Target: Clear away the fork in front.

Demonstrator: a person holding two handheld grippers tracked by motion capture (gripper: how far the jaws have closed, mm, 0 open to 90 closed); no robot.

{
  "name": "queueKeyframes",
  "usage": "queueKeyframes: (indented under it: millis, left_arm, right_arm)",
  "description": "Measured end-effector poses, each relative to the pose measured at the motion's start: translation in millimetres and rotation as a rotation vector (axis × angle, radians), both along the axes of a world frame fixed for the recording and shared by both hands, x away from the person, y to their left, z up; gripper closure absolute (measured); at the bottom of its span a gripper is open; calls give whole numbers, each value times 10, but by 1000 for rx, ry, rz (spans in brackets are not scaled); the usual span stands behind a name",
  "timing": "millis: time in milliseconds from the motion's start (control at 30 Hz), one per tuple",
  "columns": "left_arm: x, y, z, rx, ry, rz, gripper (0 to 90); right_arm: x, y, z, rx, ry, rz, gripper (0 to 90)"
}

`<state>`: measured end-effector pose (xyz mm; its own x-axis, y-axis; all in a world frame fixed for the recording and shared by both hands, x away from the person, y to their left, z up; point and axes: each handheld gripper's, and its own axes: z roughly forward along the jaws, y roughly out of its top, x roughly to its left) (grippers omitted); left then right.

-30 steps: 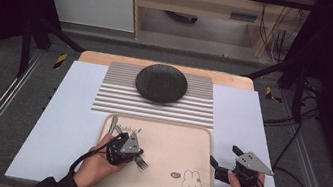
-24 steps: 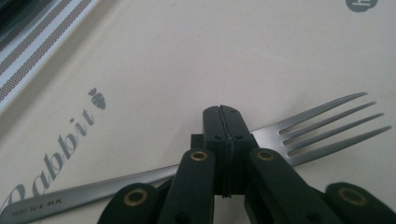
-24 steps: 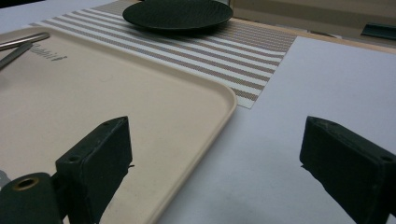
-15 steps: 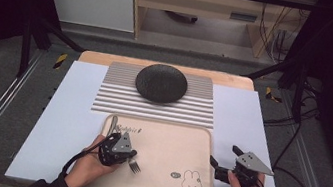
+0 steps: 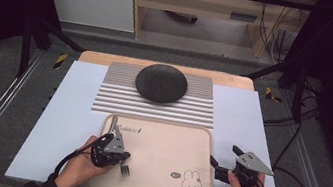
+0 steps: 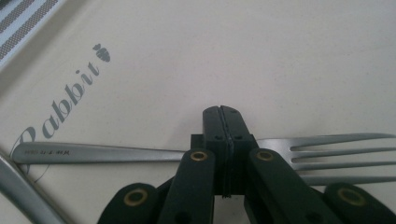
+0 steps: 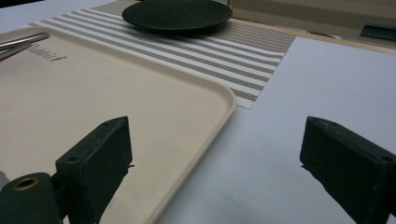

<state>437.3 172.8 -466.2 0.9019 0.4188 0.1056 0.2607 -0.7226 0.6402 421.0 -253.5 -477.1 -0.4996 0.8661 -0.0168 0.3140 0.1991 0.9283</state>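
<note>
A beige tray (image 5: pixel 166 144) printed with "Rabbit" and a bunny lies at the table's front. On its left part lies a steel fork (image 5: pixel 124 169), tines toward me. My left gripper (image 5: pixel 117 154) is shut, and its closed jaws lie across the fork's neck (image 6: pixel 154 155). The tines (image 6: pixel 336 154) stick out to the right in the left gripper view, and the seam between the jaws shows no gap. My right gripper (image 5: pixel 225 155) stands open over the white table just right of the tray's edge (image 7: pixel 224 105), with nothing between its fingers.
A dark round plate (image 5: pixel 161 83) sits on a striped placemat (image 5: pixel 103 98) behind the tray. Another steel handle (image 5: pixel 113 120) lies at the tray's far left corner, and it is also visible in the left gripper view (image 6: pixel 18 186). White board (image 5: pixel 252 117) stretches to the right.
The left gripper has moved a little toward the tray's front left, and the fork has shifted with it. The right gripper has stayed still.
</note>
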Motion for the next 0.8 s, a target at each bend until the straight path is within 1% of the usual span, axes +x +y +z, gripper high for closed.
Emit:
queueKeyframes:
  millis: [300, 800]
  left_arm:
    - [-7, 129, 5, -10, 23, 6, 900]
    - [-28, 315, 12, -7, 33, 15, 900]
  right_arm:
    - [0, -1, 0, 0, 0, 0, 94]
    - [2, -1, -5, 0, 2, -2, 93]
